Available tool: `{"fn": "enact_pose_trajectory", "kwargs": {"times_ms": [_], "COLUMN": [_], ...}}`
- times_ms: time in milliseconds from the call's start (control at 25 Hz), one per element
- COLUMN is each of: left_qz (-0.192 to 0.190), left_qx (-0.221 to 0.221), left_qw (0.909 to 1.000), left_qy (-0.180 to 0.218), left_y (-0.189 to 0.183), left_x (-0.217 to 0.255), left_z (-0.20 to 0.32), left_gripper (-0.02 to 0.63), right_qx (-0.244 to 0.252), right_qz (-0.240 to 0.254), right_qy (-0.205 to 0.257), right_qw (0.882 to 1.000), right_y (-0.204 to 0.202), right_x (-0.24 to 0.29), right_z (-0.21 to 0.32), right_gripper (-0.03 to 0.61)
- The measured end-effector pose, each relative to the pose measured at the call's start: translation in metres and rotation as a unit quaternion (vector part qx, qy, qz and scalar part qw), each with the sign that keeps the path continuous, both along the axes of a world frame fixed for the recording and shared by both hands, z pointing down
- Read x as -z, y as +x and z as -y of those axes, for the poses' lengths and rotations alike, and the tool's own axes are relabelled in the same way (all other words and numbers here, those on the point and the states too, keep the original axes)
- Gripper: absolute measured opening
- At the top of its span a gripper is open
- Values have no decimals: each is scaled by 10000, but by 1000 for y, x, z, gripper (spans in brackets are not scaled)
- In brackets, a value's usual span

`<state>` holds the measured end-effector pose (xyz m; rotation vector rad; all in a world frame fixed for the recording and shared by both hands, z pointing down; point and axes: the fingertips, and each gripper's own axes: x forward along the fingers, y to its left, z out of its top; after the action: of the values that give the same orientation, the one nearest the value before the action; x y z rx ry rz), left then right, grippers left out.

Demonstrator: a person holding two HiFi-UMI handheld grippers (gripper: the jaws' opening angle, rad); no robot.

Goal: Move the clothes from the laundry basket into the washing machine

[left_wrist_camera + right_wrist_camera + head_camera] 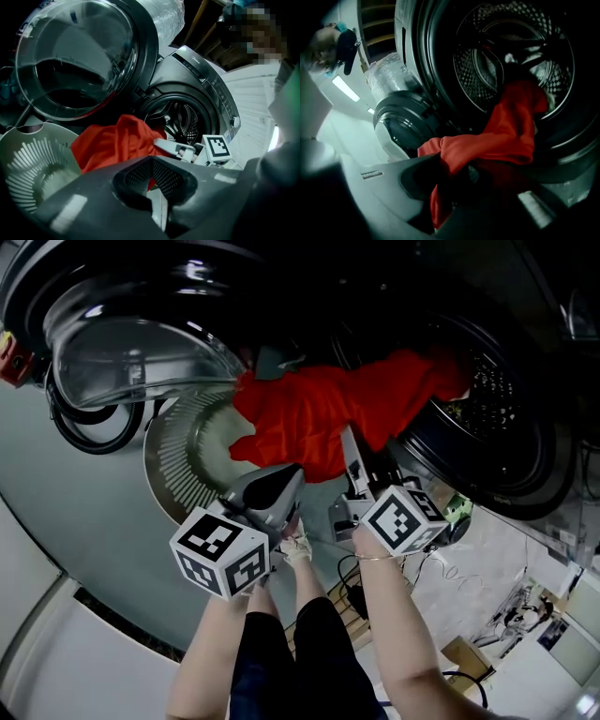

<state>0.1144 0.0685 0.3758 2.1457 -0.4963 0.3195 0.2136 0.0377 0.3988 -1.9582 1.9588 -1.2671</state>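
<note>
Red garment point(328, 413) stretched from laundry basket point(173, 460) at left into washer drum point(492, 395) at right. Clamped in R gripper point(450, 173); near edge pinched by closed L gripper point(151, 182).

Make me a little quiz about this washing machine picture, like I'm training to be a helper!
1. True or false: the washing machine door is closed.
2. What is the right gripper clamped on?
3. Where does the far end of that thing reach? A: into the drum. B: onto the floor. C: onto the top of the machine.
Key: 1 false, it stands open. 2 the red garment. 3 A.
</note>
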Motion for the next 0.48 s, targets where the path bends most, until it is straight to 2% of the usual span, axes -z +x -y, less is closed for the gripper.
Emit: {"fn": "enact_pose_trajectory", "kwargs": {"times_ms": [160,280,480], "left_qz": [-87,-72,-97], "left_qx": [-64,-121,-180], "left_qw": [9999,9999,9998], "left_qy": [22,15,-71], "left_y": [5,5,11], "left_x": [7,6,5], "left_z": [-4,-8,-13], "left_gripper": [2,2,2], "right_qx": [-530,-862,-1515], "right_qz": [-901,-1614,-2300], "right_qy": [155,136,133], "right_qw": [9944,9830,9612], "right_y": [54,94,159], "right_x": [32,42,45], "right_z": [-1,5,17], "right_gripper": [78,78,81]}}
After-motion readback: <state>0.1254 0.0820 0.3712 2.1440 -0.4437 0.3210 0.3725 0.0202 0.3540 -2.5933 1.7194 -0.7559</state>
